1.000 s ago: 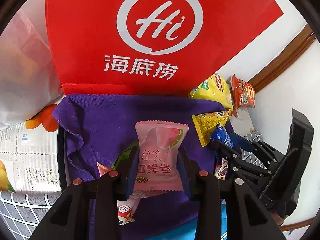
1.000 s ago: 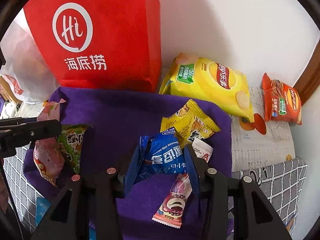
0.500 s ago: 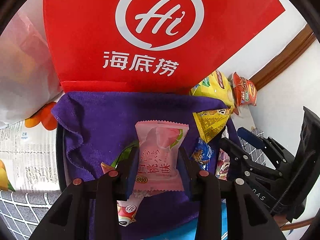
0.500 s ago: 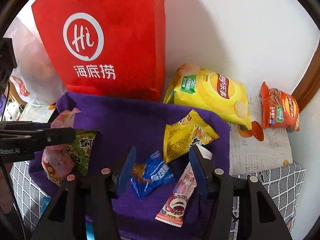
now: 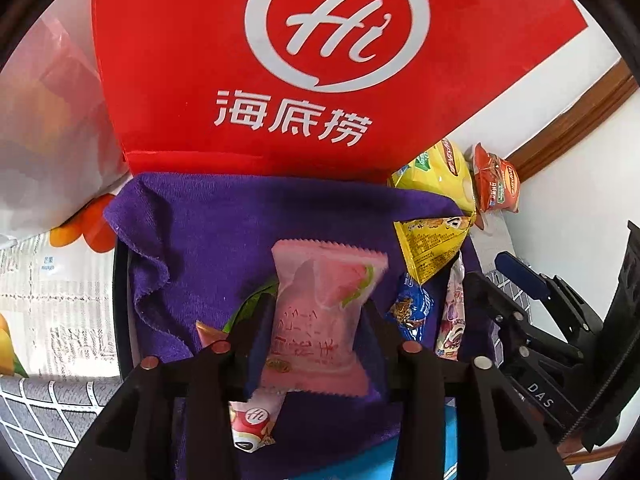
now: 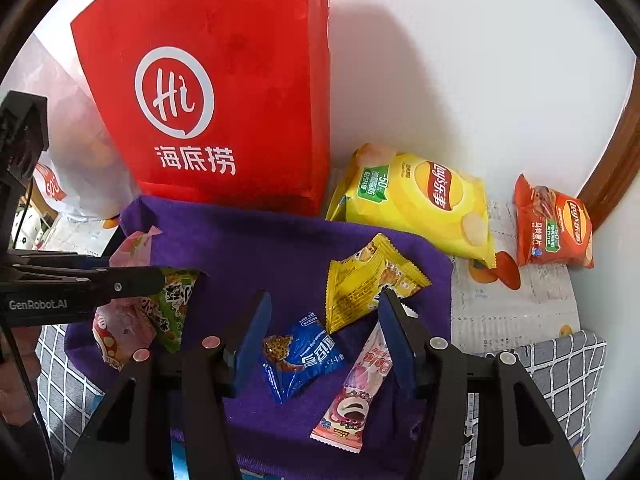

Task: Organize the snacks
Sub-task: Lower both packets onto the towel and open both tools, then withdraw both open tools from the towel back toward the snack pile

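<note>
My left gripper [image 5: 316, 320] is shut on a pink peach snack packet [image 5: 320, 316] and holds it above the purple cloth [image 5: 224, 224]. My right gripper [image 6: 324, 320] is open above the cloth [image 6: 256, 248]. A blue cookie packet [image 6: 300, 356] lies loose between its fingers. A pink strawberry stick packet [image 6: 352, 392] and a yellow packet [image 6: 364, 280] lie beside it. A green packet [image 6: 176, 304] and a pink-white packet [image 6: 116, 328] lie at the cloth's left, under the left gripper [image 6: 132, 280]. In the left wrist view the blue packet [image 5: 412, 312] lies right of the pink packet.
A tall red paper bag [image 6: 216, 100] stands behind the cloth against the white wall. A yellow chip bag [image 6: 420, 200] and an orange chip bag [image 6: 552, 224] lie at the right on a printed sheet. A white plastic bag [image 5: 44, 128] sits at the left. A wooden frame [image 6: 616, 160] runs along the right.
My right gripper has opened and let go of the blue cookie packet, which now lies on the cloth. The right gripper has drawn back a little. My left gripper still holds the pink packet.
</note>
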A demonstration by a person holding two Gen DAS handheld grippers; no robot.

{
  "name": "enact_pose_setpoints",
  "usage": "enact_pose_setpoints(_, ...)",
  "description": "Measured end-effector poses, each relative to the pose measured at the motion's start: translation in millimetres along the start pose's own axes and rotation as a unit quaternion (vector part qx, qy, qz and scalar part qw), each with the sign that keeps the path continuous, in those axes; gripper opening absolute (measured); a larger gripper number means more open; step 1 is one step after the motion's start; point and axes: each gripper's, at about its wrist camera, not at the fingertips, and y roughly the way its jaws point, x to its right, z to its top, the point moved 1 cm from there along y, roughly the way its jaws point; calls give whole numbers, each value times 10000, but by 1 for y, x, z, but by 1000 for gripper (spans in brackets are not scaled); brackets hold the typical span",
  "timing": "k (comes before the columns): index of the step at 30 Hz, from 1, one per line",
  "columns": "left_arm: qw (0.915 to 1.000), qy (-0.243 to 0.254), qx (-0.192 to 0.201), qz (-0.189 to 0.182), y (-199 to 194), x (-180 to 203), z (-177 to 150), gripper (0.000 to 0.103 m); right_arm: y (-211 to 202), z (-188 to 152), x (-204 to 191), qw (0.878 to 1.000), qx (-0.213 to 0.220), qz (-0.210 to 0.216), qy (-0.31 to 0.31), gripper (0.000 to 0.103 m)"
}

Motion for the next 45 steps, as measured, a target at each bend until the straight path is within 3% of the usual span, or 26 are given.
enact_pose_setpoints(4,10000,11,46,-27,-3,1,1,64,-4,1,3,9999,70,72,80,57)
enact_pose_setpoints(9,9996,165,246,20,-15,11,0,71,-11,3,6,9994,183,136,252,63)
enact_pose_setpoints(16,9981,348,507,24,-34,22,-3,72,-36,5,14,9968,505,161,599,73)
enact_pose_setpoints(24,9963,487,704,-43,-58,34,-10,72,-68,-21,20,9944,677,-323,740,73)
enact_pose_setpoints(28,9950,491,866,-102,-80,39,-16,72,-94,-34,31,9916,688,-319,1044,73)
enact_pose_setpoints(36,9919,553,1137,83,-124,46,-60,71,-146,-61,41,9872,706,-711,1239,84)
enact_pose_setpoints(42,9913,604,1164,115,-151,49,-98,70,-177,-89,37,9855,906,-457,1362,84)
enact_pose_setpoints(45,9915,578,1156,154,-163,49,-118,70,-191,-102,27,9845,1026,-700,1237,84)
